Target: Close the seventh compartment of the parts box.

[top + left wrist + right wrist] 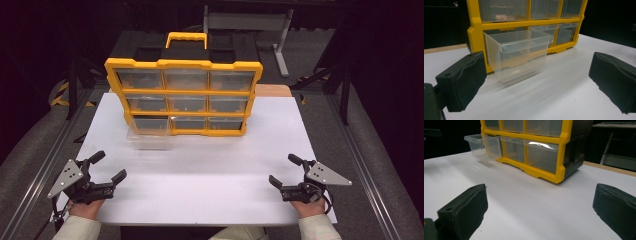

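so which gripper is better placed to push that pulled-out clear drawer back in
Left. The left gripper, jaws open, sits on the same side as the pulled-out drawer and faces it; the right gripper is across the table.

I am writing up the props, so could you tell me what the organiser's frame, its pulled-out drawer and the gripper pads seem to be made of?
The organiser frame looks like moulded yellow plastic, smooth with a slight sheen.
The pulled-out drawer seems clear, glossy plastic: the frame shows through its walls.
The gripper pads look like matte black foam or rubber, with a fine-grained face; which one I cannot tell.
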{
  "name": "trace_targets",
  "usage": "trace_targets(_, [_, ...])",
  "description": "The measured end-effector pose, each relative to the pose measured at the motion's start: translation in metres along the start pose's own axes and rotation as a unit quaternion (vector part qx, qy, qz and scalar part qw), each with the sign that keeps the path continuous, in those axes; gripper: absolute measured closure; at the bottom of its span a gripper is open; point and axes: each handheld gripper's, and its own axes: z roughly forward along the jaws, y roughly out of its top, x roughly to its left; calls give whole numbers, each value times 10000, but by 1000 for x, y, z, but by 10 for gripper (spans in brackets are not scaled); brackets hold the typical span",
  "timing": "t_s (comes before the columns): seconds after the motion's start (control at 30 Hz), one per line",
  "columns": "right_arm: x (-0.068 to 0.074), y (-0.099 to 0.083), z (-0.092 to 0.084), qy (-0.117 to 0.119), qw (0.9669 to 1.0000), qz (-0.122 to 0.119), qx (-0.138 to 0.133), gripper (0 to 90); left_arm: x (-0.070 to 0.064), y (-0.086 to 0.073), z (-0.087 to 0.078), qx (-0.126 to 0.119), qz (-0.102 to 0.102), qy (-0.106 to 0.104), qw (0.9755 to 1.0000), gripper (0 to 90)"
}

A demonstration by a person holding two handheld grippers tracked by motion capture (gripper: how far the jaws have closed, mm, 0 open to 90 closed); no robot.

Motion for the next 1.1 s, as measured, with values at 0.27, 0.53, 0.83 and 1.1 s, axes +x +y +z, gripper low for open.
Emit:
trace_targets(0.27, [1,1,0,14,10000,-62,7,9,1,7,4,-84,-109,-72,9999,27])
trace_targets(0.53, [1,1,1,28,10000,-79,18,9,-3,23,10,-151,43,-148,9998,28])
trace_targets(0.83, [1,1,1,51,10000,-58,20,9,-9,44,32,-194,191,-430,9987,28])
trace_targets(1.1, [0,0,1,79,10000,-2,8,9,-10,53,45,-244,170,-560,9980,29])
